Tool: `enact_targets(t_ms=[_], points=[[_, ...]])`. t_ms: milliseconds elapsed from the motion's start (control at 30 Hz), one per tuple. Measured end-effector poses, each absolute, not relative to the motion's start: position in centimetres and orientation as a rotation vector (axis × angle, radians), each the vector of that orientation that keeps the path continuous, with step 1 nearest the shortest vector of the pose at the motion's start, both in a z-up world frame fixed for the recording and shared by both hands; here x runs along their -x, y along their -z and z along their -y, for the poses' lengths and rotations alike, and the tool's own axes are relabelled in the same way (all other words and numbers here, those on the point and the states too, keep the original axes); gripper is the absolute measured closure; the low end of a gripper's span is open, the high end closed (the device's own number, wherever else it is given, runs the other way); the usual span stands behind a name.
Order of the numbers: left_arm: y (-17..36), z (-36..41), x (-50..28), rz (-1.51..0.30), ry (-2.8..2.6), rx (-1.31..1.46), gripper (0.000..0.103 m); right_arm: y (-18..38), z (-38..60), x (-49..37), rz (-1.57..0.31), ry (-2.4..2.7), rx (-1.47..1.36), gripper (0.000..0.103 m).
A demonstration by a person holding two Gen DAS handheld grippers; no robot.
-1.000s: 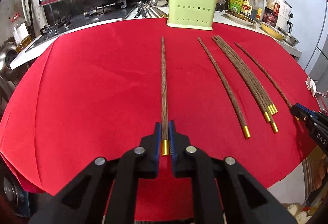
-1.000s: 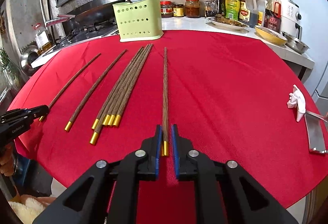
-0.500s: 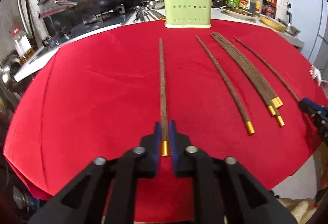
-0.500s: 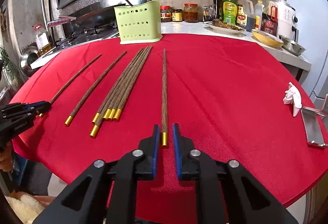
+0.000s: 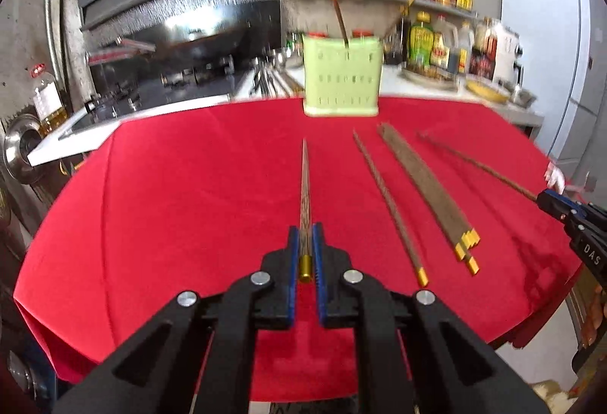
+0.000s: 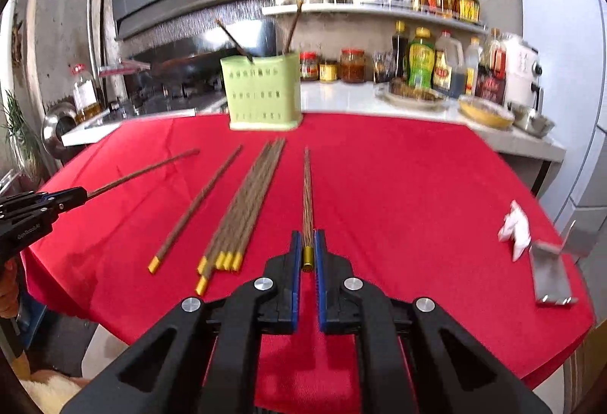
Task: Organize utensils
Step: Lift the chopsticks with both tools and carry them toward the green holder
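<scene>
My left gripper (image 5: 305,236) is shut on the gold-capped end of a brown wooden chopstick (image 5: 304,198), lifted off the red cloth and pointing at the green holder (image 5: 341,82). My right gripper (image 6: 307,239) is shut on another chopstick (image 6: 307,198), also raised. Each gripper shows in the other's view, the left one (image 6: 81,196) and the right one (image 5: 542,199), with its stick lifted. On the cloth lie a single chopstick (image 6: 197,205) and a bundle of several (image 6: 246,201). The holder (image 6: 261,97) has two chopsticks standing in it.
The red tablecloth (image 6: 417,205) covers a round table. A white tissue (image 6: 516,228) and a metal scraper (image 6: 550,270) lie at its right edge. Behind are a counter with sauce bottles (image 6: 421,63), jars, dishes, a wok and stove (image 5: 182,72).
Both grippers have risen and tilted up, lifting their chopsticks off the cloth. The view has swung up toward the holder and shelf.
</scene>
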State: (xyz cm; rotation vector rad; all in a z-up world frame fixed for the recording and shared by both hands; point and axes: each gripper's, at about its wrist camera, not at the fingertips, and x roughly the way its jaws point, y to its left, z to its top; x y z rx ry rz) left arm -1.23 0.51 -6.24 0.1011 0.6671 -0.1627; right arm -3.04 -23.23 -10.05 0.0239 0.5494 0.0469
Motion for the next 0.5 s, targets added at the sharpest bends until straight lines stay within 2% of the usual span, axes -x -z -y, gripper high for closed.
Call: enact_targets(t_ms=[500], points=[[-2.9, -1.3, 2.7, -0.407, 0.18, -0.086, 0.096, 0.6, 23.2, 3.6, -0.317, -0.066, -0.016, 0.096]])
